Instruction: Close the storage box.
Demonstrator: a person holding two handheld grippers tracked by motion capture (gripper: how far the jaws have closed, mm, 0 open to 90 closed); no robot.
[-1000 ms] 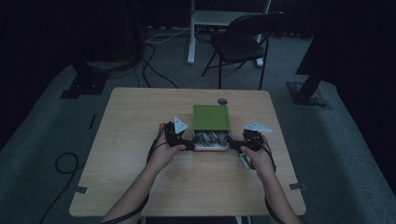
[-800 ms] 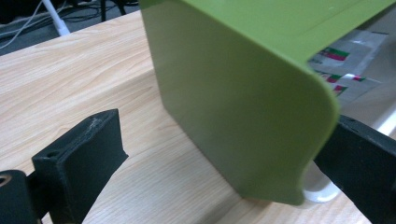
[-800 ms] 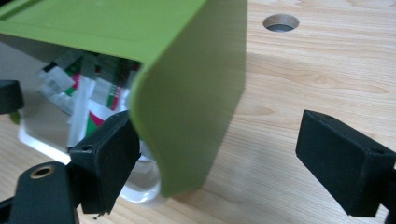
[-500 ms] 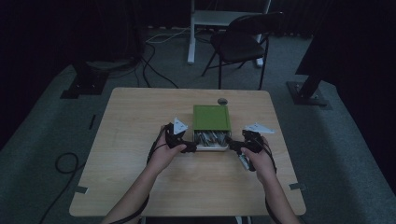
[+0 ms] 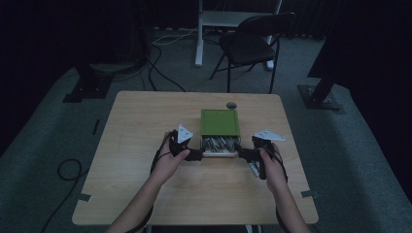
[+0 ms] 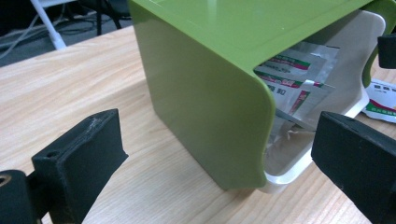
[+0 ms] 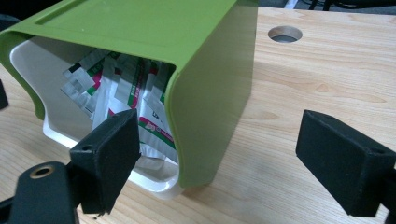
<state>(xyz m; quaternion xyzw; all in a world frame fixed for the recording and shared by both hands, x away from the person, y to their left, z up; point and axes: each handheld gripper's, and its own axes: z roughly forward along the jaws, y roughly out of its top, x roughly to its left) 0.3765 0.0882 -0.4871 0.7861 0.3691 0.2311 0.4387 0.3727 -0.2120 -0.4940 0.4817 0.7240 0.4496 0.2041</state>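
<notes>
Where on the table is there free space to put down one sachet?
Bare wood lies left of the green box, up to the table edge, and along the near edge between the forearms. It is crowded at the white drawer, between the left gripper and right gripper.

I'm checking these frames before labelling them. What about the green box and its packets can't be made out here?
- Packet count: the green box covers most of the sachets in the right gripper view.
- Print on the sachets: too small and blurred in both gripper views.
- White tray: its far end lies under the box.
- Loose sachet: cut by the left gripper view's right edge.
- Contents in the high view: too small and dim.
</notes>
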